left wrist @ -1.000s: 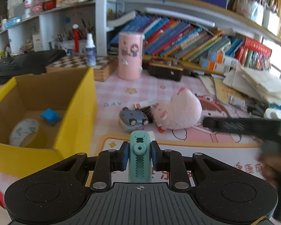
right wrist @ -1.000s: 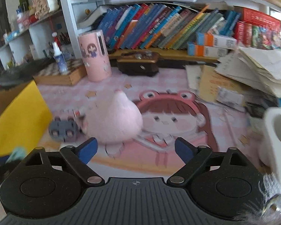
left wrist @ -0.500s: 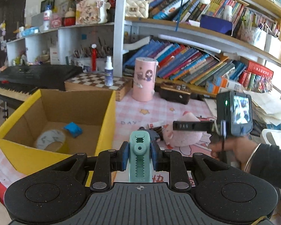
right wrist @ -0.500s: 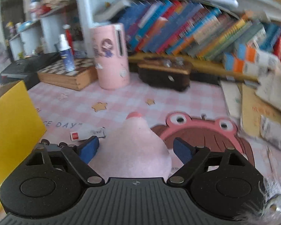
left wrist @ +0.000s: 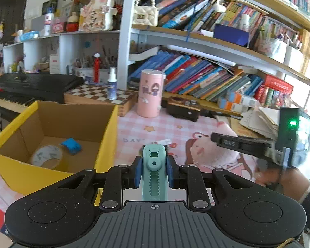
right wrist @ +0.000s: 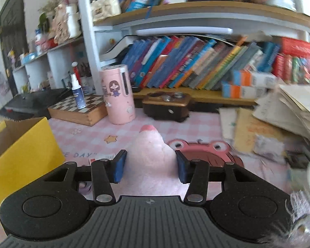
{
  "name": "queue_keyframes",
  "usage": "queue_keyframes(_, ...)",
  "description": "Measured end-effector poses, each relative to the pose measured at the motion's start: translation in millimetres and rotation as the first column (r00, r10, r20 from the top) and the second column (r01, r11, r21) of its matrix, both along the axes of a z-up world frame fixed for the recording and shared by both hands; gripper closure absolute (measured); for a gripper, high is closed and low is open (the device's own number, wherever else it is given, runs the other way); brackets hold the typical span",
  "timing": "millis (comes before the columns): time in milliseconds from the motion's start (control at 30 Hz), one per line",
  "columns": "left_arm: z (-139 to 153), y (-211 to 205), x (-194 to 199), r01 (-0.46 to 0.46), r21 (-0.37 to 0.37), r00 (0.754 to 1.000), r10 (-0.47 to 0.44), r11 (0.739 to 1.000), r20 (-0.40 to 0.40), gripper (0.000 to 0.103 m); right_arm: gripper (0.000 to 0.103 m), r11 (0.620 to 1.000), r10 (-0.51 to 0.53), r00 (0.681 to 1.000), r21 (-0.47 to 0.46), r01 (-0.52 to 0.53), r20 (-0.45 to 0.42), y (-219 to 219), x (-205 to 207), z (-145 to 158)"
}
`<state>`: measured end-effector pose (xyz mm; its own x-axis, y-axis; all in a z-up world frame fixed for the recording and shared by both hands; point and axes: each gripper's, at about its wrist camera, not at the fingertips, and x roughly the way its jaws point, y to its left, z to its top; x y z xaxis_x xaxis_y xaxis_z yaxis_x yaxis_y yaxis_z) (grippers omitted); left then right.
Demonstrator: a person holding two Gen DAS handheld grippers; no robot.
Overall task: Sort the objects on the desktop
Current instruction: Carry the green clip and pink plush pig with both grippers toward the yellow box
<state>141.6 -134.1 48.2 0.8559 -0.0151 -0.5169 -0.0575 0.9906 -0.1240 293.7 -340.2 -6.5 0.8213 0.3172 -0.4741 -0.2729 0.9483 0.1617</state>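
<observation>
1. Done so far: a tape roll (left wrist: 46,158) and a blue item (left wrist: 71,145) lie in the yellow box (left wrist: 105,144).
2. Left claw (left wrist: 154,170) is clenched on a teal clip (left wrist: 154,171), poised beside the box.
3. Right claw (right wrist: 150,168), its jaws just closing, squeezes the pink plush (right wrist: 149,165) on the surface (right wrist: 88,132).

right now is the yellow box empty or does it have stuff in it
Not empty. In the left wrist view the open yellow box holds a roll of tape and a small blue object on its floor.
</observation>
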Motion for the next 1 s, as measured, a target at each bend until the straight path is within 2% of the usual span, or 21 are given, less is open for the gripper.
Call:
queue_keyframes(200, -5, -6, -2, 0.048, -0.045, 0.999, -0.048, 0.998, -0.007, 0.08, 0.057, 0.999, -0.031, 0.997, 0.027, 0.033, -0.073, -18, -36, 5)
queue_keyframes(433, -11, -14, -11, 0.095, -0.083, 0.995, -0.098, 0.992, -0.036, 0.08, 0.056, 0.999, 0.033, 0.988, -0.003, -0.033, -0.151, -17, -75, 7)
queue_keyframes(600, -16, -11, -19, 0.107, -0.111, 0.992, -0.113, 0.988, -0.056, 0.08, 0.056, 0.999, 0.042, 0.988, -0.006, -0.043, -0.148, -14, -101, 16)
queue_keyframes(733, -20, -5, -27, 0.129, -0.15, 0.989, -0.139, 0.98, -0.058, 0.08, 0.055, 0.998, 0.051, 0.986, 0.034, -0.046, -0.161, -13, -121, 25)
queue_keyframes(1000, -25, 11, -45, 0.209, -0.172, 0.974, -0.221, 0.963, -0.054, 0.08, 0.055, 1.0, -0.01, 0.983, -0.013, 0.008, -0.183, 7, -167, 24)
